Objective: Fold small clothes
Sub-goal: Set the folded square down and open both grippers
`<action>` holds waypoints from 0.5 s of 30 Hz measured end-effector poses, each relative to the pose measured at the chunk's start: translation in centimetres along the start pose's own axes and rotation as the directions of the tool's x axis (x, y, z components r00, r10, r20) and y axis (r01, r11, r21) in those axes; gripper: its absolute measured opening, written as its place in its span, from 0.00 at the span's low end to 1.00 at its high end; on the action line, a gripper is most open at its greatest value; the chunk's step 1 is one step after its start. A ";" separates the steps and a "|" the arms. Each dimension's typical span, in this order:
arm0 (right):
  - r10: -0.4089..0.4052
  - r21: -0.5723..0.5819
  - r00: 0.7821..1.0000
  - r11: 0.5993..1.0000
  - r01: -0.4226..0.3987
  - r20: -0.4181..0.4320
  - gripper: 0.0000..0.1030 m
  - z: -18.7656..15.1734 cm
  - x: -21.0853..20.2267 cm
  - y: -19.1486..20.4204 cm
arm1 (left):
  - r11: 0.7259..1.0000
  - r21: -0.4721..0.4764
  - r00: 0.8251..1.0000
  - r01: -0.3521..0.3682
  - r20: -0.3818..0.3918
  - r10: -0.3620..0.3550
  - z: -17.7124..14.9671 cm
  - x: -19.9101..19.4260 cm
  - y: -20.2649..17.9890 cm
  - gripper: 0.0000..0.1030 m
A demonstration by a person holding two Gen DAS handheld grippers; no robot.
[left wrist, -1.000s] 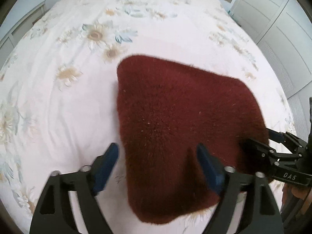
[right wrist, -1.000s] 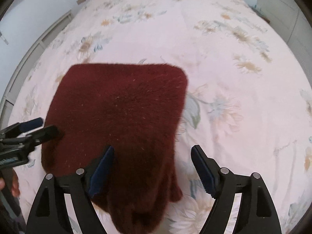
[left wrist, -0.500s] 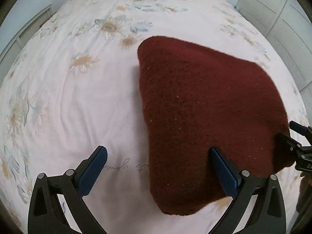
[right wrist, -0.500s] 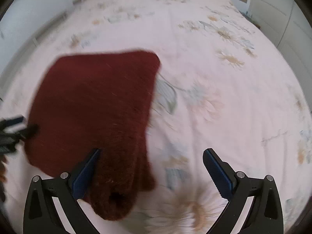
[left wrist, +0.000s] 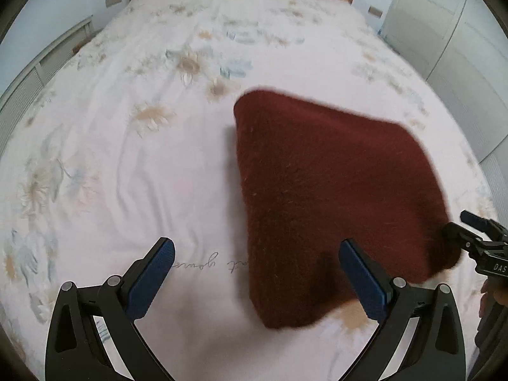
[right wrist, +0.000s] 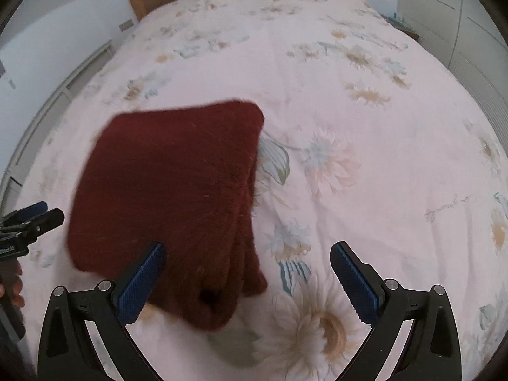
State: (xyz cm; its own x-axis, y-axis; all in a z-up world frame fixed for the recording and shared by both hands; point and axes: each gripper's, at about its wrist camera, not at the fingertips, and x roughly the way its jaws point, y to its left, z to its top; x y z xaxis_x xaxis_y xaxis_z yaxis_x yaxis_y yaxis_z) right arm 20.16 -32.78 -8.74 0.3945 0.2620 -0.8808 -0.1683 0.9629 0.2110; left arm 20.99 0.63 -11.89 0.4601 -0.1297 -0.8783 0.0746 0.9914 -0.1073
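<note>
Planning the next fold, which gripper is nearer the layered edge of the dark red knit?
Right. The right gripper hangs open directly over the dark red knit's layered edge; the left gripper hangs open at the opposite, smooth side.

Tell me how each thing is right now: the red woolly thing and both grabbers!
Dark red garment: folded, lying flat on the flowered bedspread, not gripped.
Left gripper: jaws wide open, holding nothing.
Right gripper: jaws wide open, holding nothing.
</note>
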 end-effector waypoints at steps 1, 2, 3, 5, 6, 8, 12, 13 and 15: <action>-0.005 -0.008 1.000 1.000 0.005 0.017 1.00 0.1 -1.4 0.2 | 1.000 -0.004 1.000 0.006 0.007 -0.006 0.0 -1.1 0.0 0.99; -0.010 -0.015 0.999 1.000 0.010 0.032 1.00 0.1 -2.7 0.3 | 1.000 -0.007 1.000 0.002 0.019 -0.002 -0.1 -2.4 0.0 0.99; -0.015 -0.020 0.999 1.000 0.016 0.045 1.00 0.1 -3.8 0.4 | 1.000 -0.006 1.000 -0.010 0.028 0.010 -0.2 -3.5 -0.1 0.99; -0.024 -0.028 0.997 0.999 0.026 0.074 1.00 -0.1 -6.4 0.7 | 0.999 0.008 0.998 -0.046 0.050 0.045 -0.5 -5.8 -0.3 0.99; -0.034 -0.035 0.996 0.999 0.037 0.088 1.00 -0.4 -7.8 0.8 | 0.998 0.016 0.996 -0.062 0.058 0.061 -0.8 -6.7 -0.4 0.99; -0.059 -0.043 0.991 0.997 0.064 0.117 1.00 -0.9 -10.1 1.0 | 0.996 0.029 0.994 -0.083 0.076 0.080 -1.4 -8.5 -0.7 0.99; -0.084 -0.038 0.986 0.995 0.090 0.146 1.00 -2.6 -13.4 0.8 | 0.994 0.003 0.991 -0.109 0.077 0.108 -2.8 -10.7 -0.7 0.99; -0.090 -0.036 0.985 0.995 0.096 0.149 1.00 -3.1 -13.9 0.7 | 0.992 0.003 0.989 -0.125 0.081 0.124 -3.3 -11.3 -0.8 0.99; -0.099 -0.030 0.984 0.994 0.105 0.149 1.00 -4.1 -14.6 0.5 | 0.990 0.011 0.986 -0.140 0.093 0.138 -4.0 -12.3 -1.0 0.99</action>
State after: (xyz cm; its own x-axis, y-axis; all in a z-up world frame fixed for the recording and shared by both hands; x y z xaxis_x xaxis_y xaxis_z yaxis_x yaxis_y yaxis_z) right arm 10.68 -36.41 2.46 0.5393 0.1718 -0.8244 -0.1533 0.9826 0.1045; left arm 11.69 1.34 -2.89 0.5462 0.0077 -0.8376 0.0196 0.9996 0.0220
